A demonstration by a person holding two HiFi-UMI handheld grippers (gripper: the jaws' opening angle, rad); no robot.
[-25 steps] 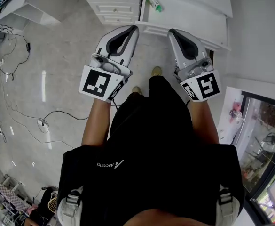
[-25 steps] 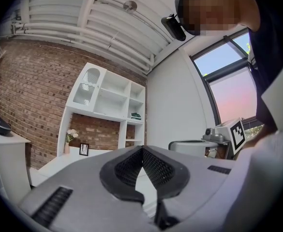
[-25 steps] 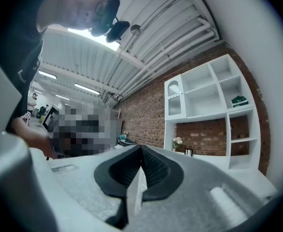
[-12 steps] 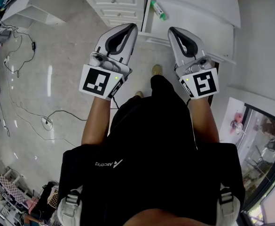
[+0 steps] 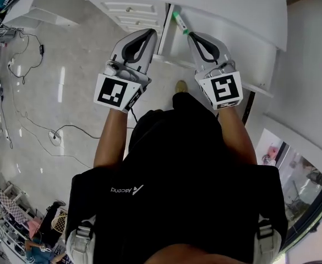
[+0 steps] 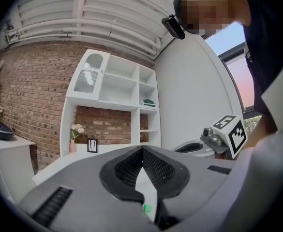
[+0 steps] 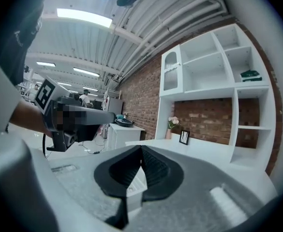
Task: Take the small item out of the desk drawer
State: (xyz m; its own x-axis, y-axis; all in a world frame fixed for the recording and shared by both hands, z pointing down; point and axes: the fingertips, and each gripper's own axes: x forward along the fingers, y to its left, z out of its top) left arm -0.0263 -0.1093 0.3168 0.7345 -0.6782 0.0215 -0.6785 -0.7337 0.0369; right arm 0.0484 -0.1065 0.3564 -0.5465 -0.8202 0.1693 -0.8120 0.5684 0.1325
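The small item, a white tube with green on it, lies at the left end of the open desk drawer in the head view. My right gripper is shut and empty, its tips just below and to the right of the item, not touching it. My left gripper hovers left of the drawer, in front of the desk's closed drawer stack, also shut with nothing held. In the left gripper view and the right gripper view the jaw tips meet.
The white desk top overhangs the drawer's far side. A white shelf unit stands at the far left. Cables trail over the floor on the left. A glass door is at the right. The person's shoe is below the drawer.
Both grippers have moved forward toward the desk. The right gripper has swung left, from the drawer's middle to beside the green-and-white item. Both stay shut.
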